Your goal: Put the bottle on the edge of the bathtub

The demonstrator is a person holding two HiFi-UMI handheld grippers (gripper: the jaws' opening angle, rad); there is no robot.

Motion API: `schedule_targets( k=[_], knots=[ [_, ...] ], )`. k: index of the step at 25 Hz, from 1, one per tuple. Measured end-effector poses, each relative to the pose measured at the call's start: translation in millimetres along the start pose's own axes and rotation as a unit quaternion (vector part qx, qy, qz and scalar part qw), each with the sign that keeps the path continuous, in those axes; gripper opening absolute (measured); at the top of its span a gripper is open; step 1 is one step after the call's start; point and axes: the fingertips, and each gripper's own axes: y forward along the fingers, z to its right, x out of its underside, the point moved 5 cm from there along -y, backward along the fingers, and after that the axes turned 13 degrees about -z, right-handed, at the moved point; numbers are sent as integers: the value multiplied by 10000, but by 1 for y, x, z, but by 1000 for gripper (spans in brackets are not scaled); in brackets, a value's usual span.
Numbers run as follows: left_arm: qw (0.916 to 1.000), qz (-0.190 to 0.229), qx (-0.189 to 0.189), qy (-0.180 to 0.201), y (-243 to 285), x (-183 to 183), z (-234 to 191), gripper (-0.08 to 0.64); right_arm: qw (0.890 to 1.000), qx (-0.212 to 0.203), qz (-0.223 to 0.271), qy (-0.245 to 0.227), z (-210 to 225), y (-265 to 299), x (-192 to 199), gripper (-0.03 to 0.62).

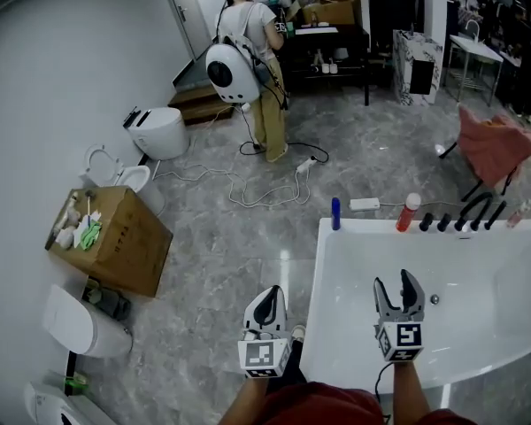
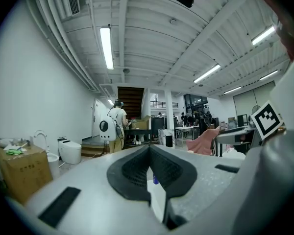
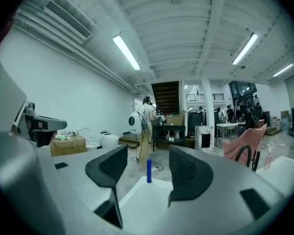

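Your bathtub (image 1: pixel 319 282) fills the lower right of the head view. Its left rim is bare, and open floor (image 1: pixel 221 255) lies beside it. Your right gripper (image 1: pixel 396 282) hangs released and empty over the basin. Your left gripper (image 1: pixel 270 292) is clenched on nothing, just left of the tub. The blue bottle (image 1: pixel 335 212) stands upright on the rim's far left corner, long axis vertical, with an orange bottle (image 1: pixel 408 212) further right.
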Motion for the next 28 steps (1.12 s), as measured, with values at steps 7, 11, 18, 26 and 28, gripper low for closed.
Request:
schedule_targets(
  k=[7,11,18,26,28],
  knots=[
    [9994,327,-60,95,-44,-25,13,6,9972,-112,733,-53,2,-50,-42,258],
    [9984,533,-118,131,-56,-35,13,6,9947,-81,1023,-94,-3,-60,-52,258],
    [9978,581,-200,249,-66,-39,13,6,9943,-112,1052,-121,-7,-67,-51,258],
    [9977,611,-226,179,-67,-35,6,5,9951,-22,967,-224,-17,-60,-46,105],
    [9976,622,-249,195,-67,-36,5,6,9957,24,899,-234,-19,-57,-46,40]
  ],
)
